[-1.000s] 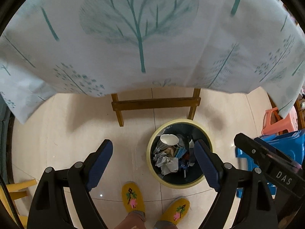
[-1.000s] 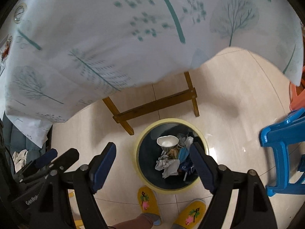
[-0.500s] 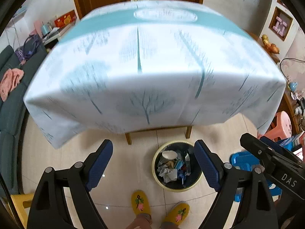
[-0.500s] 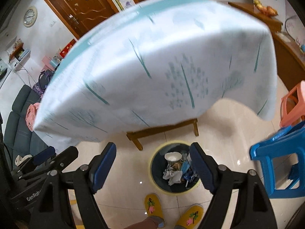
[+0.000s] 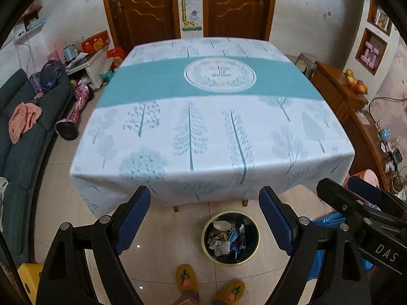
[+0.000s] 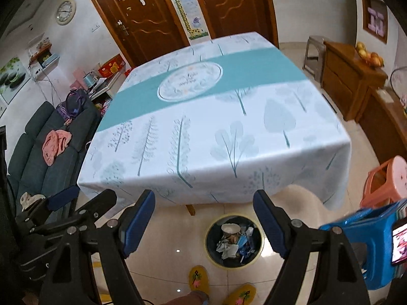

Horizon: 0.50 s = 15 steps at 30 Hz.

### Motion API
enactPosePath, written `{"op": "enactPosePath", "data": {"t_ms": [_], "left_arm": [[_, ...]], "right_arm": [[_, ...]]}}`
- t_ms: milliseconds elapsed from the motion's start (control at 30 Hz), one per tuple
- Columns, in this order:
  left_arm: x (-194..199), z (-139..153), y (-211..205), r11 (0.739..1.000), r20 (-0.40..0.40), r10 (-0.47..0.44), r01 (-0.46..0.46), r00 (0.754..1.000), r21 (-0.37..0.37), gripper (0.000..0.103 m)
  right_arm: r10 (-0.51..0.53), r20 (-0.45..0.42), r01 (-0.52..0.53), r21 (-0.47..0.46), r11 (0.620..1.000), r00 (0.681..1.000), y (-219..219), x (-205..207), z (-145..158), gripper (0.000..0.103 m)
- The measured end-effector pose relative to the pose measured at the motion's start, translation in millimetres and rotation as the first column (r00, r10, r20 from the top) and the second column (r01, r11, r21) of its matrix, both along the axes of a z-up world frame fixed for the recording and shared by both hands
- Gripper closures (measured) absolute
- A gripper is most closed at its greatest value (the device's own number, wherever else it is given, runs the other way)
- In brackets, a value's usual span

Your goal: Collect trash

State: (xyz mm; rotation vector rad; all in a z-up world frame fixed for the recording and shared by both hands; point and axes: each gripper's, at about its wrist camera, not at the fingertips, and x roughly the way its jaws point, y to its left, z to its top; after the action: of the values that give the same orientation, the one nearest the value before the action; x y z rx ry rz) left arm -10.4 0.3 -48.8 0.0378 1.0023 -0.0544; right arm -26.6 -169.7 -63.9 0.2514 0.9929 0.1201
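The cloth hides the table but for leg stubs. Its medallion lettering is blurred. In the bin, the trash is too jumbled to identify. The picture edge crops the slippers.

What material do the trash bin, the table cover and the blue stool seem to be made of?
Trash bin: probably plastic, dark wall with a smooth yellow rim.
Table cover: looks like printed cloth or vinyl; it drapes and folds at the corners.
Blue stool: molded plastic, glossy, one uniform colour.
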Motion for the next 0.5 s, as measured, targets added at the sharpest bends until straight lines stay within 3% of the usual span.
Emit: {"op": "enactPosePath", "data": {"t_ms": [500], "left_arm": [[14,43,-2,0.998,0.043,0.061,-0.06,0.997,-0.02,0.017]], "right_arm": [[0.032,0.042,-0.03,-0.028,0.999,0.999,4,13,50,0.023]]}}
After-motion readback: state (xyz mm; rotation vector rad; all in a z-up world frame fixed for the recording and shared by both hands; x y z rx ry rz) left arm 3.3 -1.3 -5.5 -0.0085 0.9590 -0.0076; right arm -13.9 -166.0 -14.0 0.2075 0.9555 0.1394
